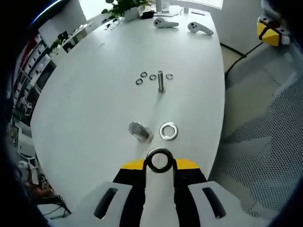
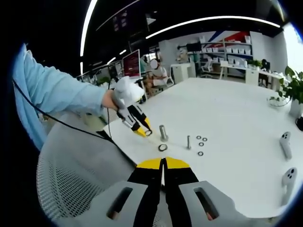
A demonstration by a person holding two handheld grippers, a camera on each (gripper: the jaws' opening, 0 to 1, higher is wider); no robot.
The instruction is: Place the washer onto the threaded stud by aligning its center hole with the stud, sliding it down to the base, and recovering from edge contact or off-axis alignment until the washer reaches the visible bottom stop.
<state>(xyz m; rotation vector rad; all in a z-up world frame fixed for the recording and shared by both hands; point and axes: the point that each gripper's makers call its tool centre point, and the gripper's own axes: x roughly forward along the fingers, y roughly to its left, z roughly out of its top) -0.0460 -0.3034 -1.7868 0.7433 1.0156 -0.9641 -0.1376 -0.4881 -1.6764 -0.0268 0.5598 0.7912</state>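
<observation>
Left gripper view: left gripper (image 1: pixel 160 163) clamps a washer (image 1: pixel 159 160) at its tips, ring face-on to the camera.
Stud position: large threaded stud (image 1: pixel 138 131) stands just ahead of the tips and a little to their left, upright on the white table (image 1: pixel 85 109).
Loose washer: second large washer (image 1: pixel 168 131) lies flat just ahead and to the right, beside the stud.
Further ahead: thin bolt (image 1: pixel 161 81) upright, with small washers (image 1: pixel 152 76) scattered round its foot.
Right gripper view: right gripper (image 2: pixel 163 165) has jaws pressed together with nothing between them; it hangs well back from the work, off the table edge.
Progress: washer not yet on the stud.
Risk: held ring sits off the stud's axis, so a straight descent likely lands its edge on the stud top and cocks it; a tilted release could jam it on the threads short of the base.
</observation>
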